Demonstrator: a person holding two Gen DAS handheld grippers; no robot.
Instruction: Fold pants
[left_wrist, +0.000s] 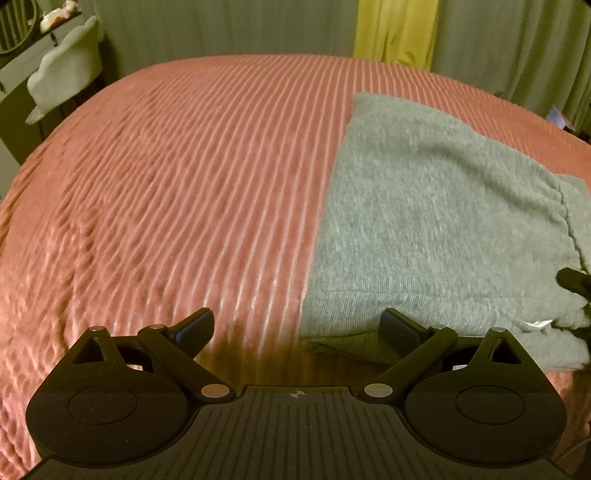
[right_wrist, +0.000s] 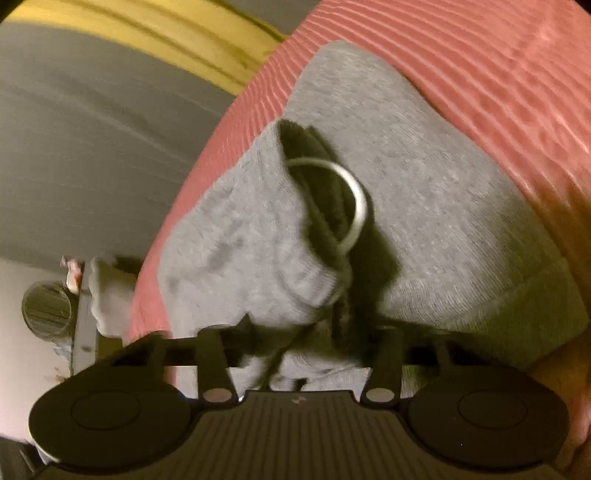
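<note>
Pink ribbed bedspread (left_wrist: 177, 192) across the whole bed, grey curtains (left_wrist: 221, 26) behind, one yellow curtain (left_wrist: 391, 29) among them. Left gripper (left_wrist: 297, 326) hovering over the near edge of the bed, fingers (left_wrist: 195, 325) spread wide, nothing between them; left finger over bare bedspread, right finger over the near corner of the grey pants (left_wrist: 424, 206). Pants folded into a compact block on the right half of the bed, ribbed cuff (left_wrist: 424, 291) along the near edge, a second layer bunched at the far right. Beyond, at the far left, a pale chair (left_wrist: 66, 74) beside dark furniture.

Right gripper (right_wrist: 306, 339) low over the pants (right_wrist: 424, 192), view rolled sideways and blurred; jaws partly closed, grey cloth bunched between the fingers (right_wrist: 388, 347), actual pinch on it impossible to tell. Just past the fingertips, a raised fold of cloth (right_wrist: 251, 236) with a dark opening and a pale ring (right_wrist: 356, 199) at its mouth. Bedspread (right_wrist: 480, 74) beyond.
</note>
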